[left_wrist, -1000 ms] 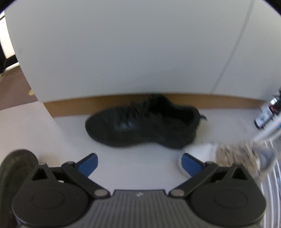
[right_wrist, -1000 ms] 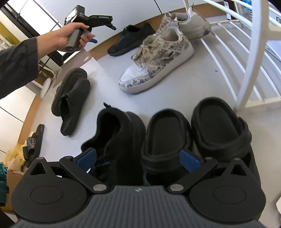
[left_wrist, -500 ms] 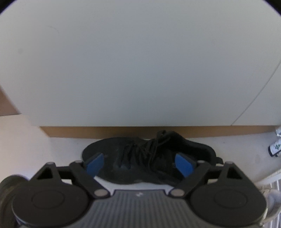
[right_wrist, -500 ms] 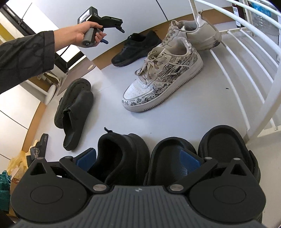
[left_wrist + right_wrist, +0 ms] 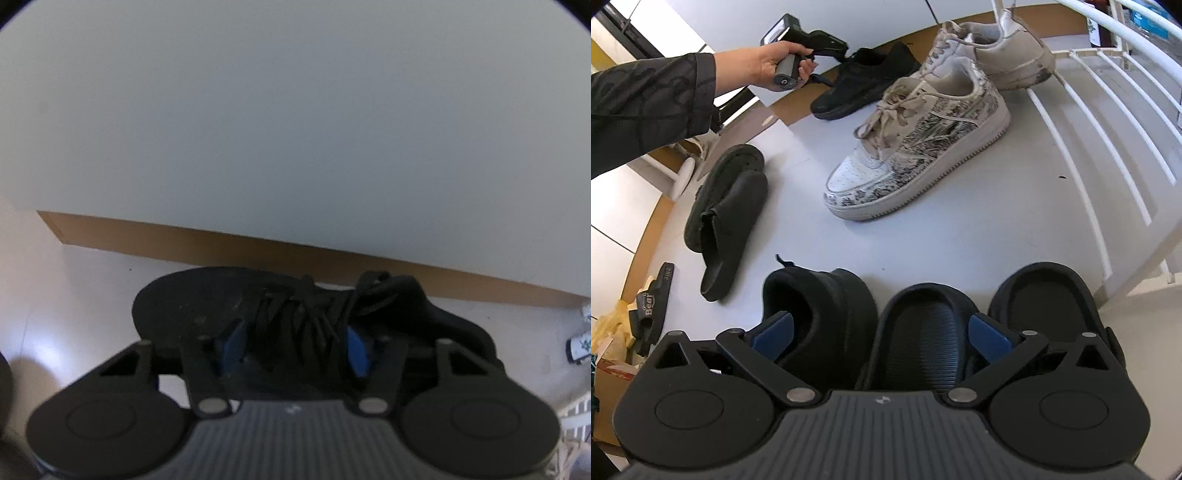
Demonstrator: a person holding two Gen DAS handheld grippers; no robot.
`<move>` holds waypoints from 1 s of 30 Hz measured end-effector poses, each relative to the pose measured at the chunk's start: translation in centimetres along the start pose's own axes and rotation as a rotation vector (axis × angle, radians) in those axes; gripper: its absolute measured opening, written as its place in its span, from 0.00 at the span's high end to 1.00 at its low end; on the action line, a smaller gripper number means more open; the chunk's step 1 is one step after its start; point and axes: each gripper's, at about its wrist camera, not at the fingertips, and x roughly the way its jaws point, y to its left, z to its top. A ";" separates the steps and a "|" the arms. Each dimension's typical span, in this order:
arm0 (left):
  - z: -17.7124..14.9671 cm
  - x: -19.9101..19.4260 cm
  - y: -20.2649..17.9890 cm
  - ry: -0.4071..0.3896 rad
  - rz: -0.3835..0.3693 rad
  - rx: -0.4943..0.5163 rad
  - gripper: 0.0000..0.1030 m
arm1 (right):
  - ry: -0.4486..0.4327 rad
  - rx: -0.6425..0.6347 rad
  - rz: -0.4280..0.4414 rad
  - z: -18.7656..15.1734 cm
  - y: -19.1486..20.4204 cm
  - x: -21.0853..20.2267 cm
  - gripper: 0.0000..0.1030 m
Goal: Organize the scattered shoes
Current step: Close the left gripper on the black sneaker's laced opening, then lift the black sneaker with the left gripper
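A black lace-up sneaker [image 5: 207, 306] lies on its side by the wall; it also shows in the right wrist view [image 5: 864, 85]. My left gripper [image 5: 293, 343] is down on it, its blue pads [image 5: 232, 345] on either side of the laces, narrowed but whether they grip is unclear. In the right wrist view the left gripper [image 5: 827, 79] sits at that sneaker. My right gripper [image 5: 882, 332] is open and empty above a second black sneaker [image 5: 820, 317] and two black clogs [image 5: 916, 339].
A patterned white sneaker [image 5: 916, 147] and a plain white sneaker [image 5: 1001, 48] lie mid-floor. Two stacked black slides [image 5: 727, 206] lie to the left, a sandal [image 5: 650, 302] further left. A white railing [image 5: 1108, 122] runs along the right. A brown baseboard [image 5: 295, 247] backs the wall.
My left gripper has dropped onto the black sneaker and its fingers have closed in around the laces. My right gripper has pulled back slightly, still open.
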 end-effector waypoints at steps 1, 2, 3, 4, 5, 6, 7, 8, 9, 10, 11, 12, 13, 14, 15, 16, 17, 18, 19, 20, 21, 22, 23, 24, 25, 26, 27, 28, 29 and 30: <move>-0.1 0.0 -0.1 -0.010 0.003 0.018 0.73 | 0.004 0.002 -0.001 0.0 -0.1 0.1 0.00; -0.2 0.0 -0.2 -0.018 0.004 0.033 0.77 | 0.010 0.005 -0.004 -0.1 -0.3 0.2 0.00; -0.4 0.0 -0.1 -0.021 -0.003 0.023 0.79 | 0.010 0.002 -0.006 -0.1 -0.3 0.2 0.00; -0.6 -0.3 0.1 -0.031 -0.012 0.001 0.82 | 0.006 -0.001 -0.010 -0.1 -0.3 0.2 0.00; -0.6 -0.5 0.1 -0.034 -0.011 -0.001 0.85 | 0.003 -0.003 -0.014 -0.1 -0.3 0.1 0.00; -0.6 -1.0 -0.2 -0.039 0.002 0.015 0.85 | 0.001 -0.003 -0.015 -0.1 -0.3 0.1 0.00; -0.6 -1.2 -0.2 -0.040 0.006 0.017 0.87 | -0.003 0.000 -0.017 -0.1 -0.4 0.1 0.00; -0.6 -1.4 -0.1 -0.041 0.010 0.018 0.88 | -0.006 0.003 -0.018 -0.1 -0.4 0.0 0.00; -0.6 -1.8 0.1 -0.039 0.011 0.003 0.88 | -0.009 0.007 -0.018 -0.1 -0.3 -0.1 0.00; -0.7 -2.4 0.6 -0.044 0.010 -0.019 0.88 | -0.011 0.008 -0.017 -0.2 -0.3 -0.1 0.00; -0.8 -2.9 1.1 -0.049 0.009 -0.042 0.88 | -0.014 0.012 -0.014 -0.3 -0.2 -0.2 0.00; -0.9 -3.4 1.5 -0.055 0.010 -0.067 0.88 | -0.015 0.013 -0.012 -0.3 -0.1 -0.2 0.00; -1.0 -3.7 1.7 -0.057 0.015 -0.070 0.89 | -0.015 0.025 -0.002 -0.5 0.1 -0.3 0.00; -1.1 -4.0 1.9 -0.057 0.022 -0.064 0.89 | -0.016 0.023 0.002 -0.6 0.3 -0.5 0.00; -1.3 -4.4 2.1 -0.057 0.027 -0.060 0.89 | -0.017 0.022 0.006 -0.8 0.5 -0.6 0.00; -1.6 -5.1 2.5 -0.052 0.019 -0.066 0.89 | -0.017 0.017 0.005 -0.9 0.7 -0.7 0.00; -1.7 -5.4 2.6 -0.051 0.013 -0.070 0.89 | -0.016 0.017 0.004 -1.2 0.9 -0.8 0.00; -2.1 -6.0 2.8 -0.050 0.008 -0.073 0.89 | -0.015 0.017 0.003 -1.4 1.1 -0.9 0.00; -2.5 -6.7 2.8 -0.052 0.007 -0.070 0.89 | -0.014 0.017 0.003 -1.7 1.3 -1.0 0.00; -2.8 -7.1 2.9 -0.053 0.007 -0.069 0.89 | -0.013 0.018 0.002 -2.0 1.6 -1.1 0.00; -3.2 -7.8 3.0 -0.054 0.008 -0.074 0.89 | -0.008 0.016 0.004 -2.3 1.9 -1.2 0.00; -3.6 -8.5 3.1 -0.053 0.011 -0.087 0.89 | -0.005 0.015 0.012 -2.6 2.2 -1.4 0.00; -4.1 -9.1 3.3 -0.053 0.015 -0.101 0.89 | -0.002 0.015 0.020 -2.8 2.6 -1.5 0.00; -4.5 -9.8 3.5 -0.053 0.018 -0.114 0.89 | 0.001 0.014 0.028 -3.1 2.9 -1.7 0.00; -4.8 -10.5 3.6 -0.056 0.017 -0.115 0.89 | -0.001 0.016 0.037 -3.3 3.2 -2.0 0.00; -5.1 -11.2 3.7 -0.059 0.015 -0.117 0.89 | -0.006 0.008 0.038 -3.5 3.6 -2.2 0.00; -5.5 -12.1 3.8 -0.061 0.008 -0.120 0.89 | -0.011 0.000 0.040 -3.7 4.0 -2.5 0.00; -5.8 -13.0 4.0 -0.059 0.001 -0.123 0.89 | -0.017 -0.010 0.039 -3.9 4.3 -2.8 0.00; -5.8 -13.0 3.7 -0.057 -0.004 -0.125 0.89 | -0.023 -0.019 0.039 -4.0 4.6 -3.0 0.00; -6.1 -14.2 4.1 -0.050 -0.013 -0.133 0.89 | -0.027 -0.022 0.041 -4.1 4.8 -3.2 0.00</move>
